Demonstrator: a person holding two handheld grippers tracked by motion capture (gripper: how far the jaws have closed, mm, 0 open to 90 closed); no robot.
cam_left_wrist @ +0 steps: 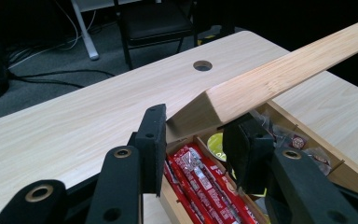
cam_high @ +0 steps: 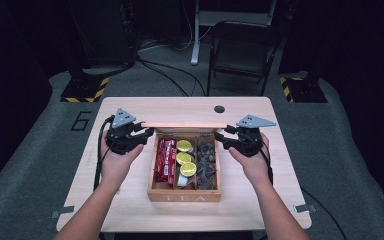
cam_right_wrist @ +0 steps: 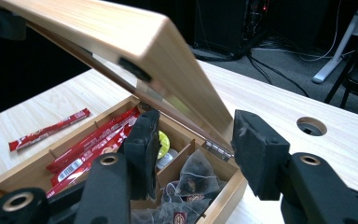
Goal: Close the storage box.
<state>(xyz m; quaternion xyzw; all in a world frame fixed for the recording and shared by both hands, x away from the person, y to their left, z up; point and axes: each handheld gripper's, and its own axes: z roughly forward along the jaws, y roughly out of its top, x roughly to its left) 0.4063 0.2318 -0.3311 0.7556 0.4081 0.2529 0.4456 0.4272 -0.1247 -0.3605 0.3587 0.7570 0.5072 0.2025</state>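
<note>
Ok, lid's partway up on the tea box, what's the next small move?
Probably swing the lid further back on its hinge: it stands only half open, both hand-held grippers, left and right, bracket its ends, and it overhangs the box.

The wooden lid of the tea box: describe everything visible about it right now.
The lid is a flat panel of pale, light-grained wood with squared edges, hinged by small metal hinges to the far wall of the box. It stands raised and tilted, partly open over the three compartments. Its underside shows a small dark inset near the front edge. The left tongs straddle one end corner, the right tongs sit at the other end near the hinge; firm contact is unclear.
</note>
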